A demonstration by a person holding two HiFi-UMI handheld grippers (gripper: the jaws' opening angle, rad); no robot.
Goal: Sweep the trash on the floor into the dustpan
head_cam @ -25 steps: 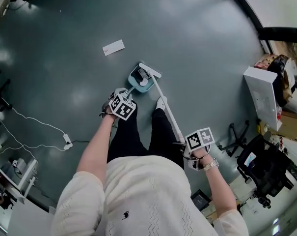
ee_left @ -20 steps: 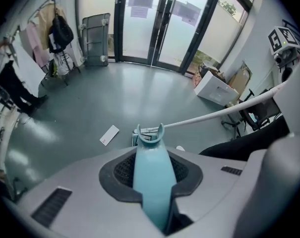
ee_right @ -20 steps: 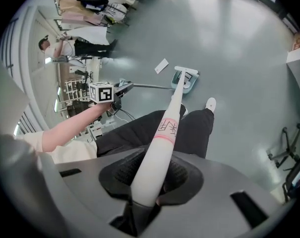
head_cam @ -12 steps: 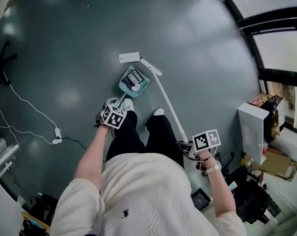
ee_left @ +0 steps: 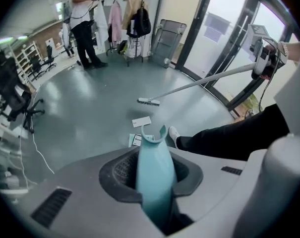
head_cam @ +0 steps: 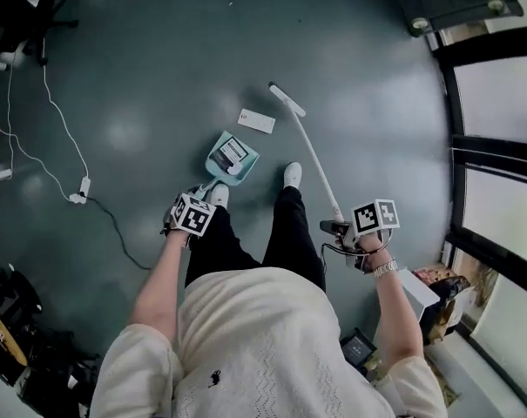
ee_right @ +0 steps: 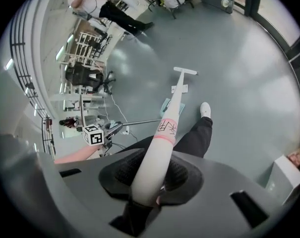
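Note:
A teal dustpan [head_cam: 231,157] rests on the grey floor in front of my feet, with a printed slip [head_cam: 234,151] lying in it. My left gripper [head_cam: 186,216] is shut on the dustpan's teal handle [ee_left: 153,172]. A white paper card [head_cam: 256,121] lies on the floor just beyond the pan's mouth. My right gripper [head_cam: 346,233] is shut on the white broom handle [ee_right: 162,138]. The broom head [head_cam: 287,99] sits past the card, apart from it; the right gripper view shows the broom head [ee_right: 185,71] above the card [ee_right: 179,89].
A power cable with an adapter [head_cam: 78,188] trails on the floor at left. A white box [head_cam: 417,290] stands by my right side, and dark window frames [head_cam: 472,155] run along the right. In the left gripper view a person [ee_left: 85,24] stands by a clothes rack [ee_left: 130,14].
The broom head has lifted away from the dustpan's mouth and now sits beyond the white card. The view has turned, and dustpan and card lie closer to my feet.

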